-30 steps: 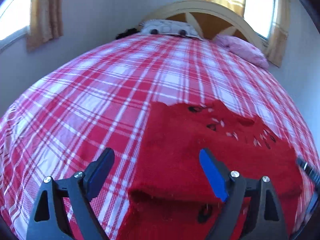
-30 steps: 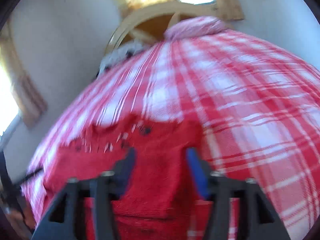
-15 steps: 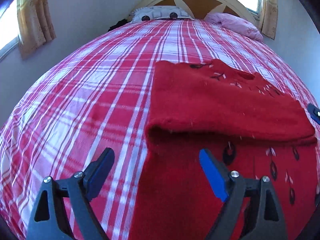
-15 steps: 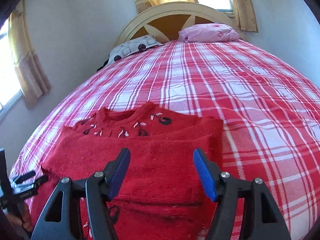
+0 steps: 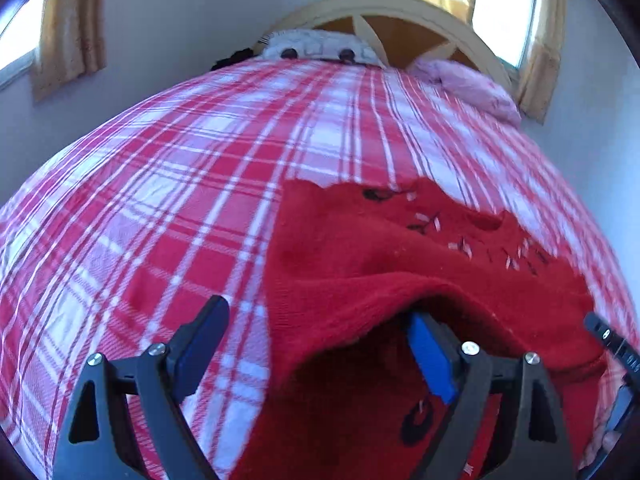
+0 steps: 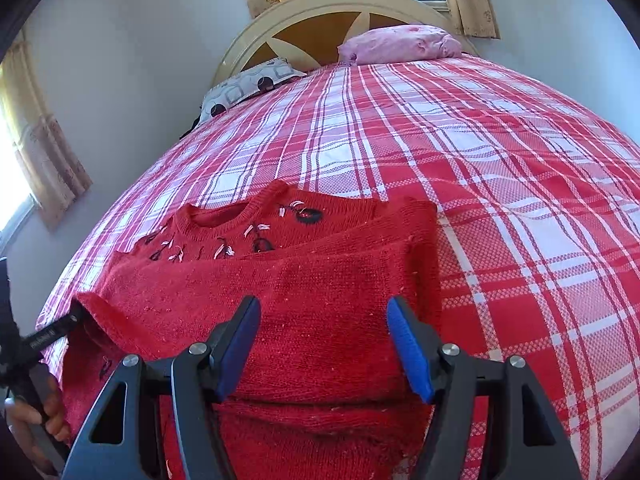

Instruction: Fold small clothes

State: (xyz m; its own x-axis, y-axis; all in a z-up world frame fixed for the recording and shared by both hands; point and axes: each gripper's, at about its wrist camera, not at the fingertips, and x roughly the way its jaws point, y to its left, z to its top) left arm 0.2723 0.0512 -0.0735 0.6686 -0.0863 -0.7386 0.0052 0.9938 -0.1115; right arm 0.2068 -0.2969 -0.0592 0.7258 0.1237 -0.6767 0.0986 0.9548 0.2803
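A small red knit sweater [image 6: 304, 280] with black and white embroidery near the neck lies on the plaid bed, a folded band of it across the middle. My right gripper [image 6: 324, 340] is open and empty, low over the folded band near the sweater's right edge. In the left wrist view the sweater [image 5: 360, 264] has its folded edge lifted. My left gripper [image 5: 316, 344] is open; its right finger [image 5: 430, 360] sits under the raised fold, its left finger [image 5: 200, 340] over bare bedspread. The left gripper's tip [image 6: 52, 332] shows at the sweater's left edge in the right wrist view.
The bed has a red and white plaid bedspread [image 6: 500, 160]. A pink pillow [image 6: 400, 44] and a grey patterned pillow [image 6: 248, 84] lie by the cream headboard [image 6: 320, 8]. Curtained windows are on both walls. The right gripper's tip [image 5: 612, 340] shows at the left view's right edge.
My left gripper moved forward and its right finger slid under the folded edge, lifting it. My right gripper steadied low over the sweater's right part.
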